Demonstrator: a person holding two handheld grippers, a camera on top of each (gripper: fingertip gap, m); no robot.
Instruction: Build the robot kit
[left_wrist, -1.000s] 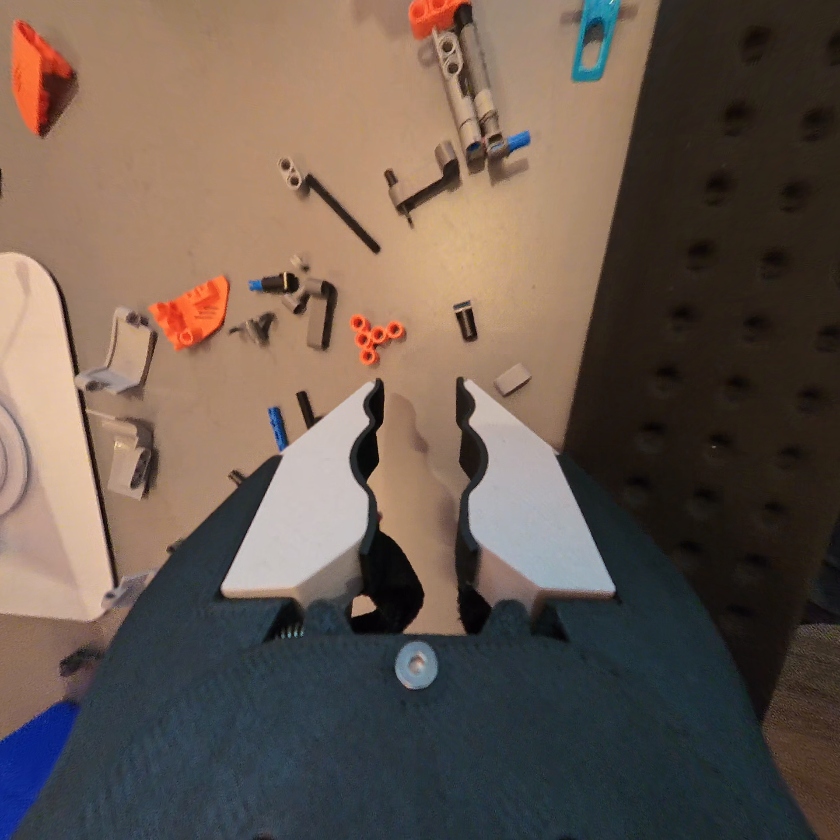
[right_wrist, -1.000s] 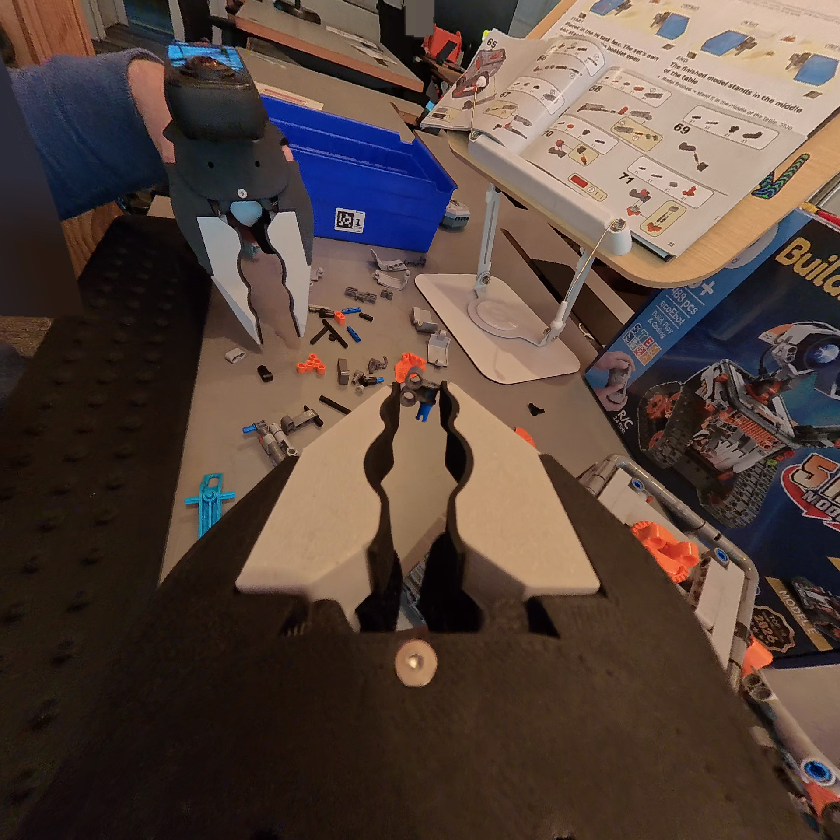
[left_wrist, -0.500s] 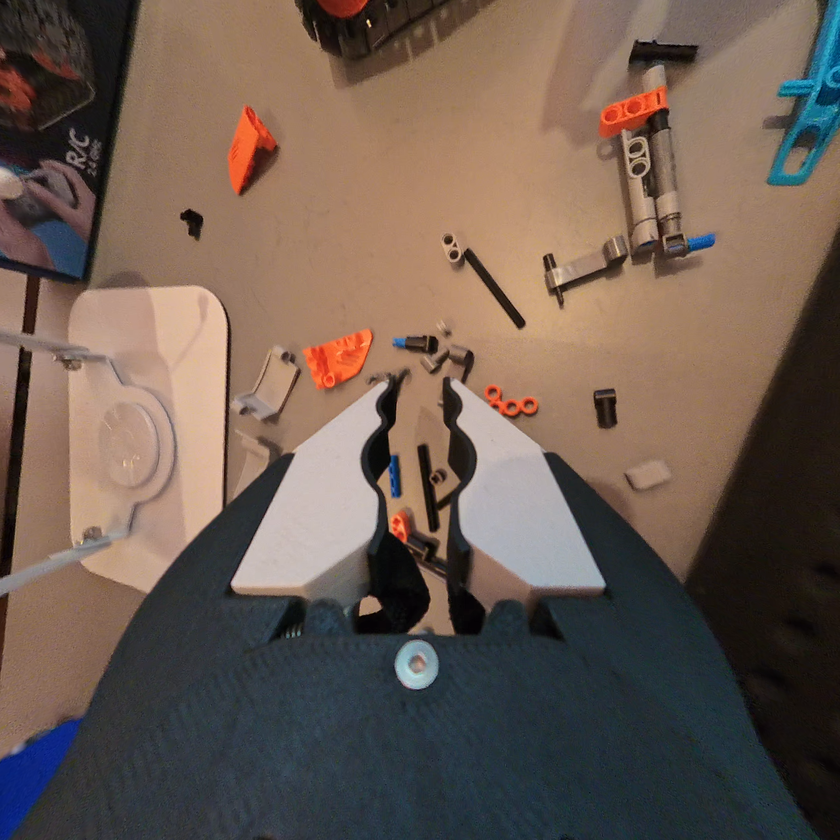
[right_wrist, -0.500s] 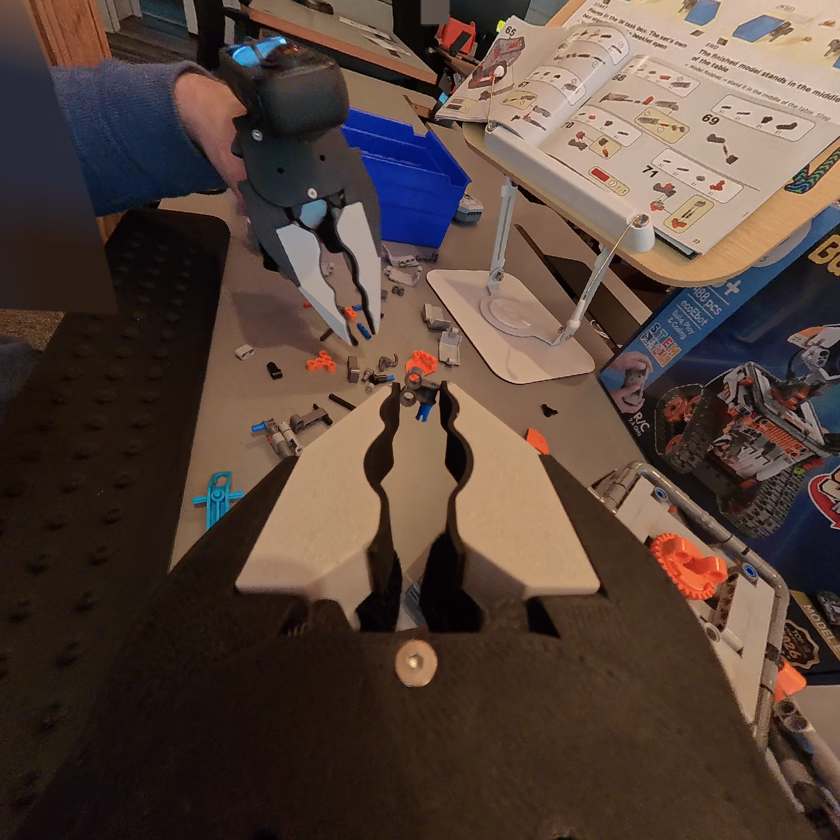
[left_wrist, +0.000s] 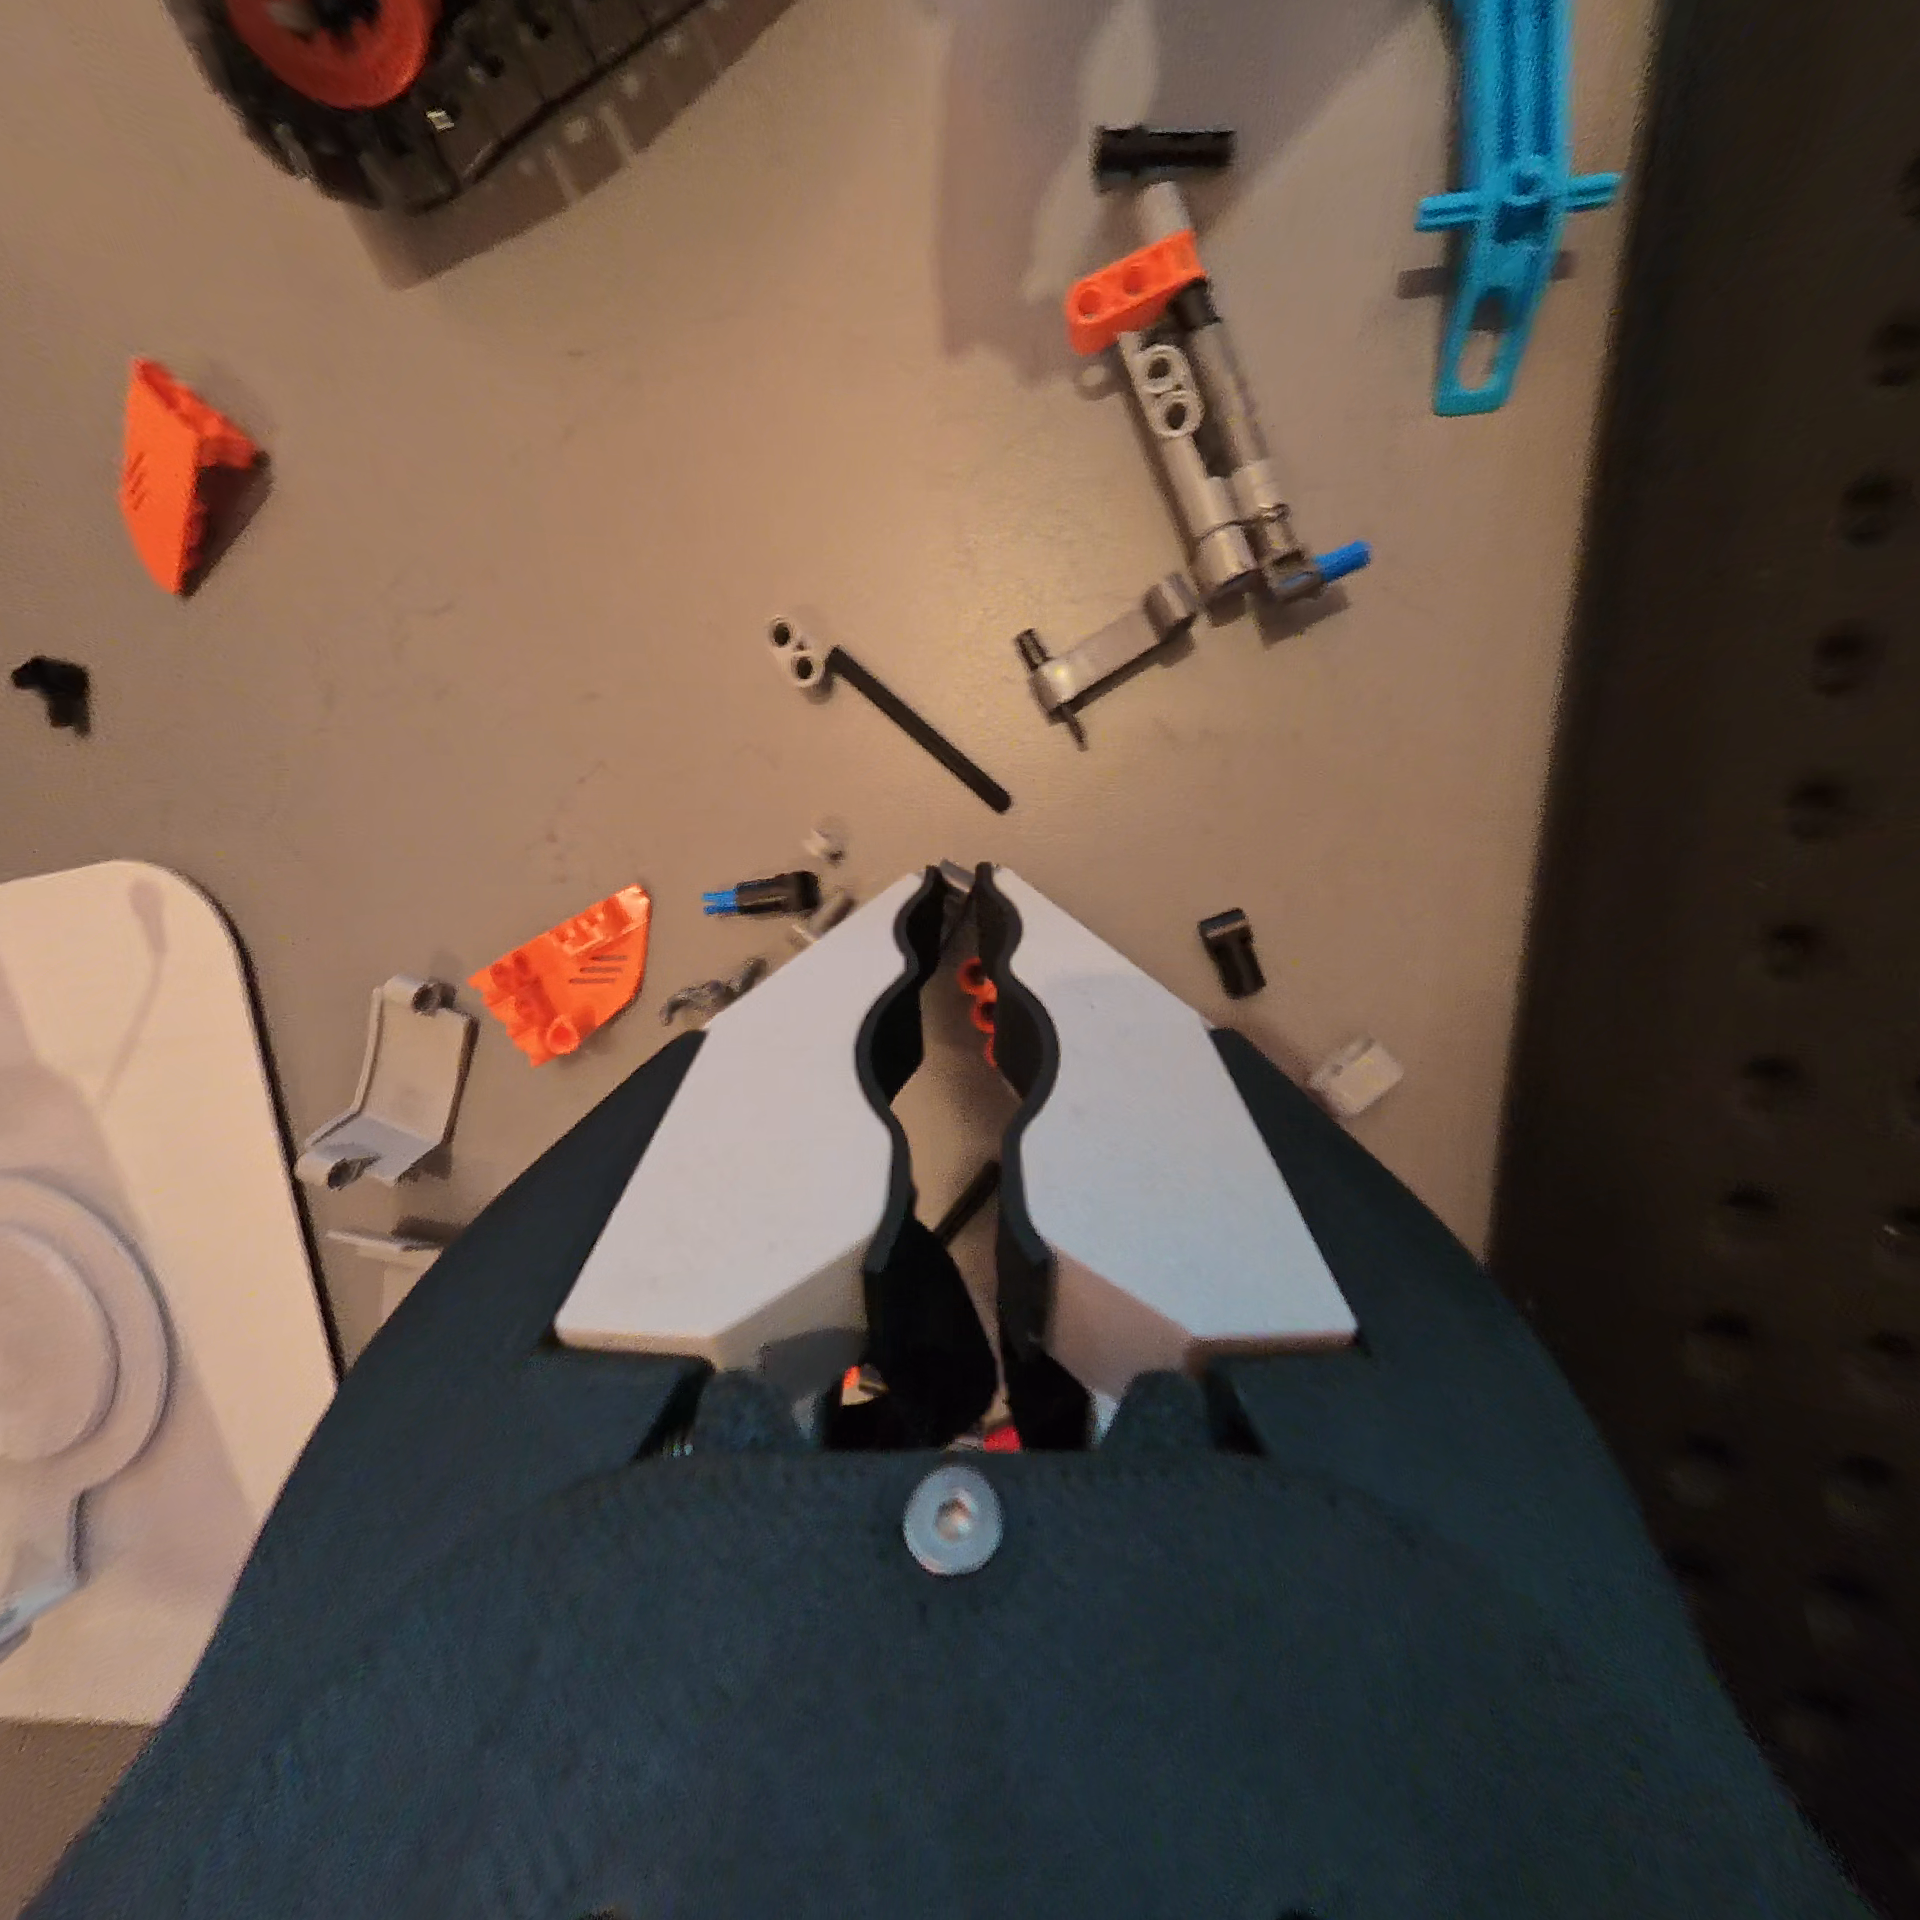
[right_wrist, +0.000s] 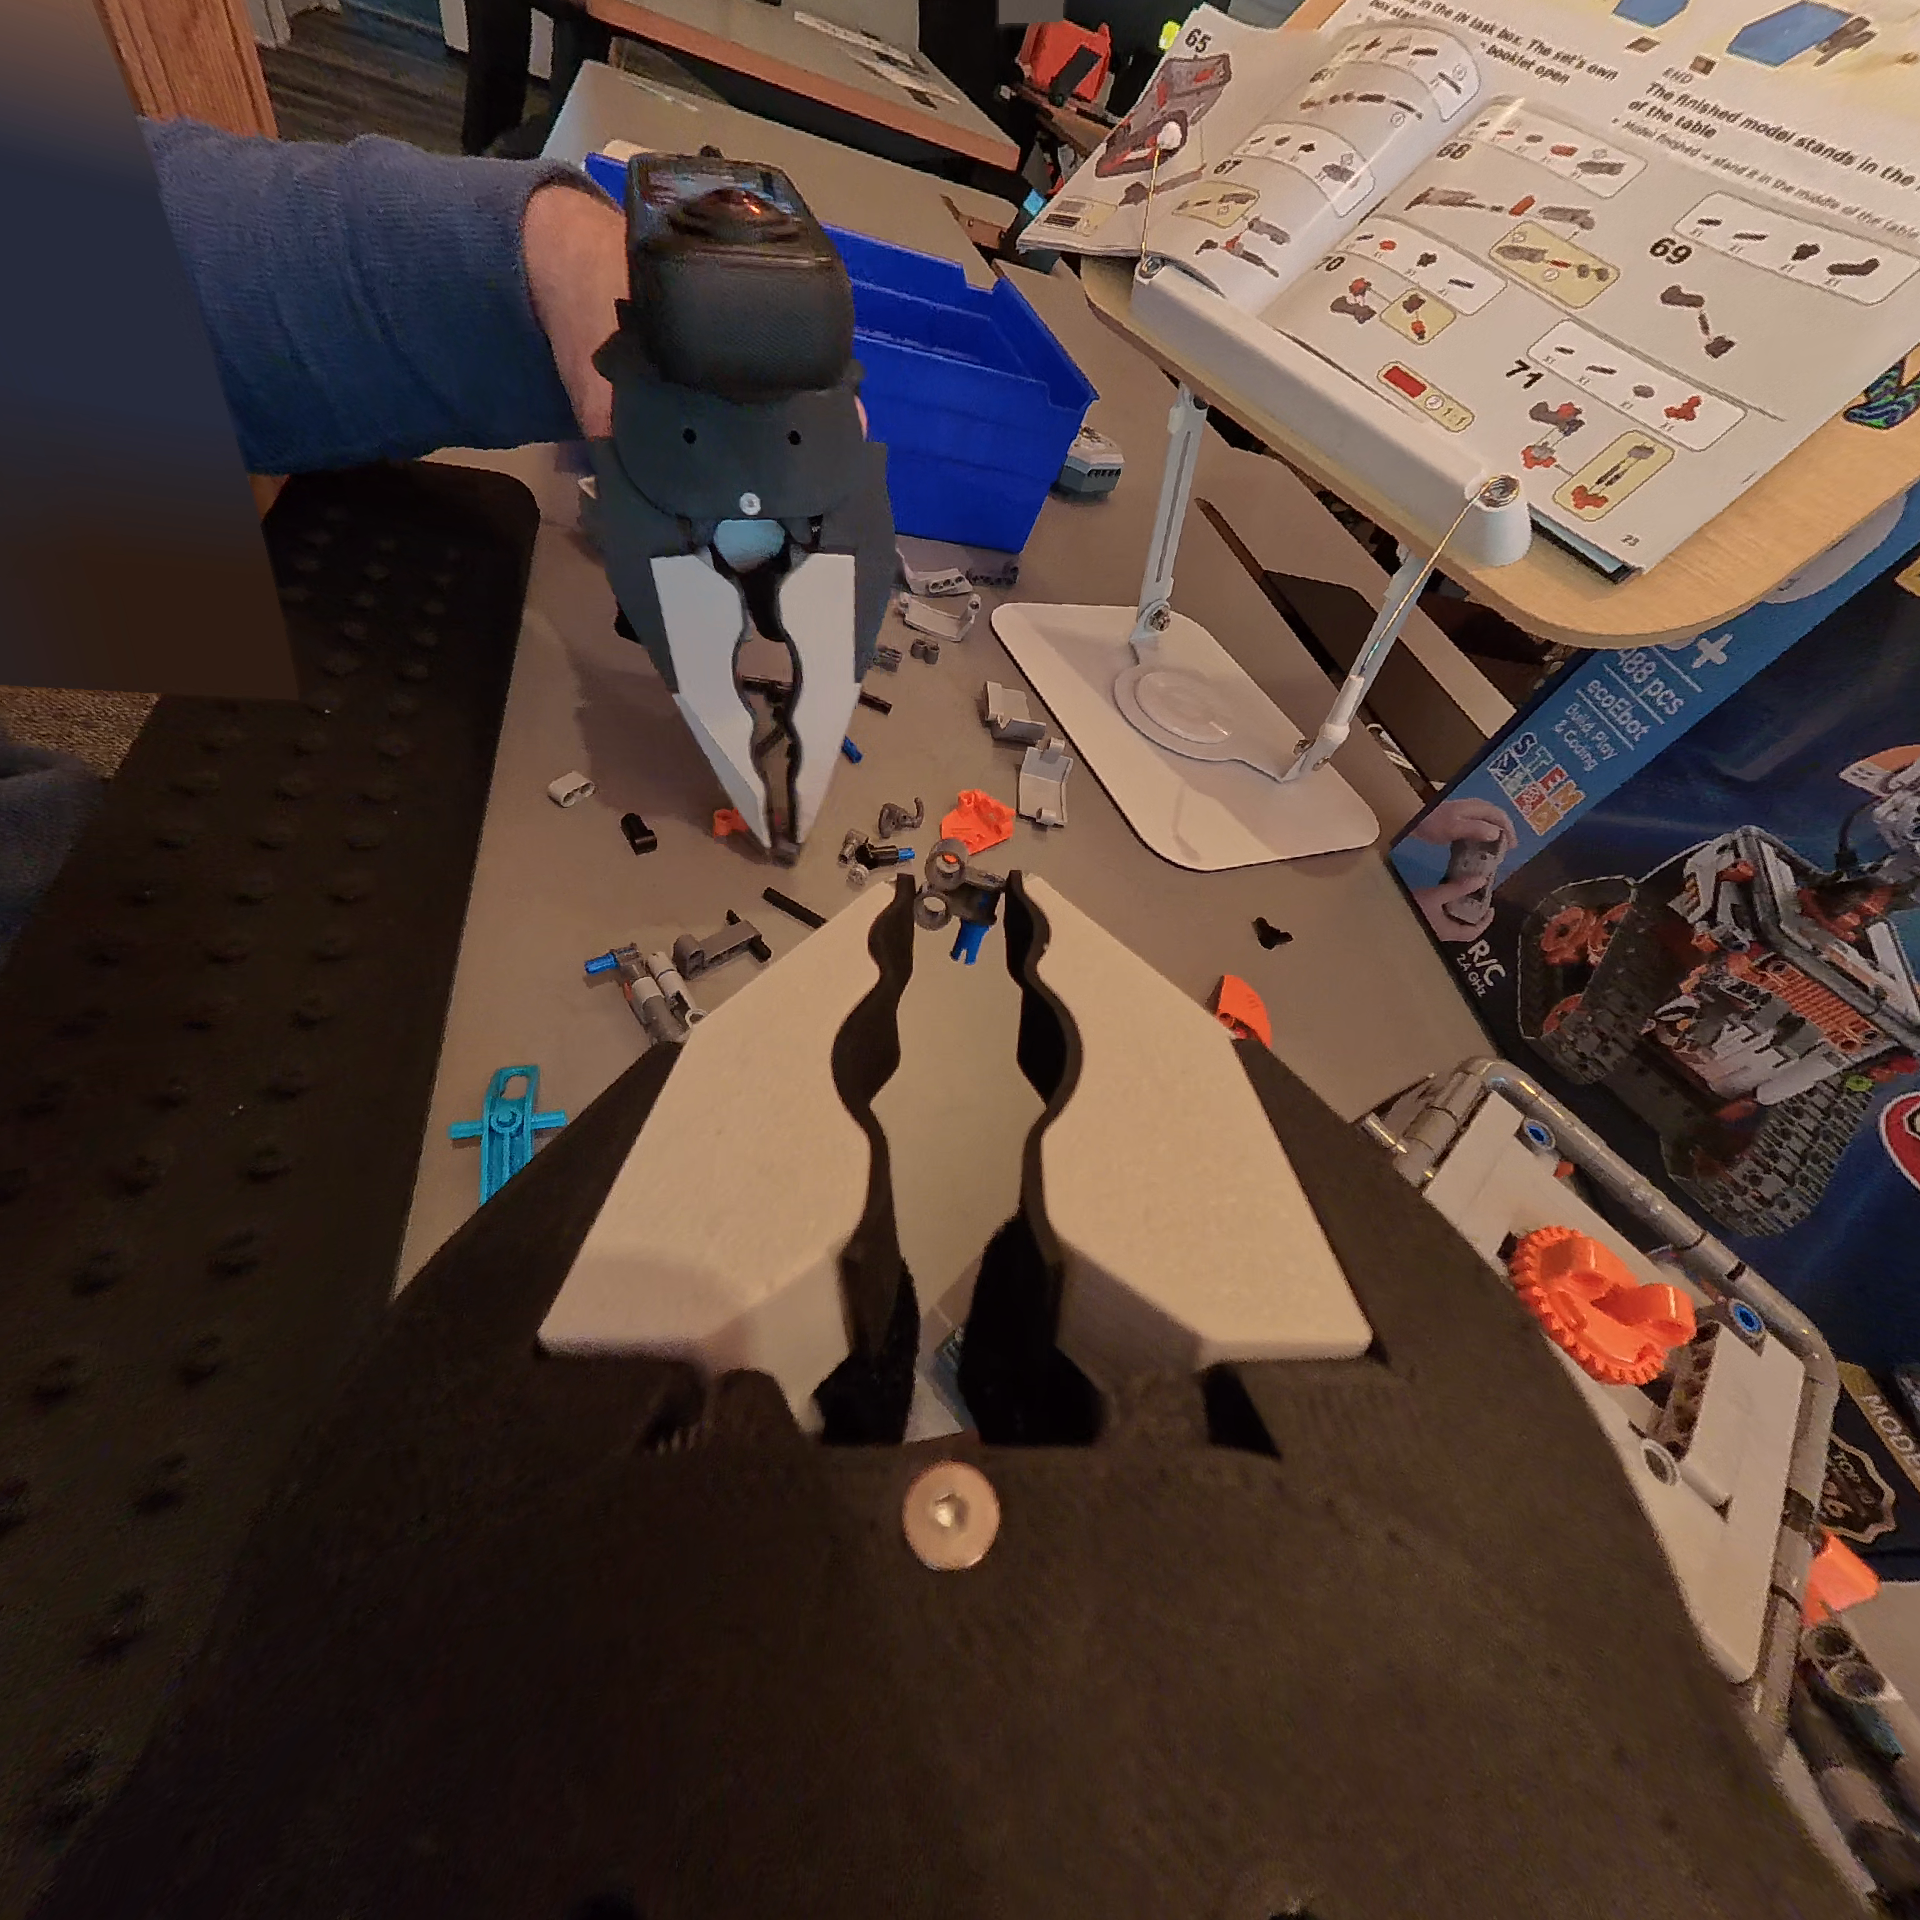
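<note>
While left gripper (left_wrist: 958, 873) jaws pinch grey piece (left_wrist: 964, 879), right gripper (right_wrist: 958, 891) holds grey-blue connector (right_wrist: 958, 902)

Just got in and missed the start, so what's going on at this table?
A person works two handheld grippers over a grey table strewn with small building-kit parts. The left gripper points down at the table, its tips nearly shut on a small grey piece beside an orange connector. The right gripper is lifted and holds a small grey and blue assembly. An open instruction booklet sits on a white stand.
</note>
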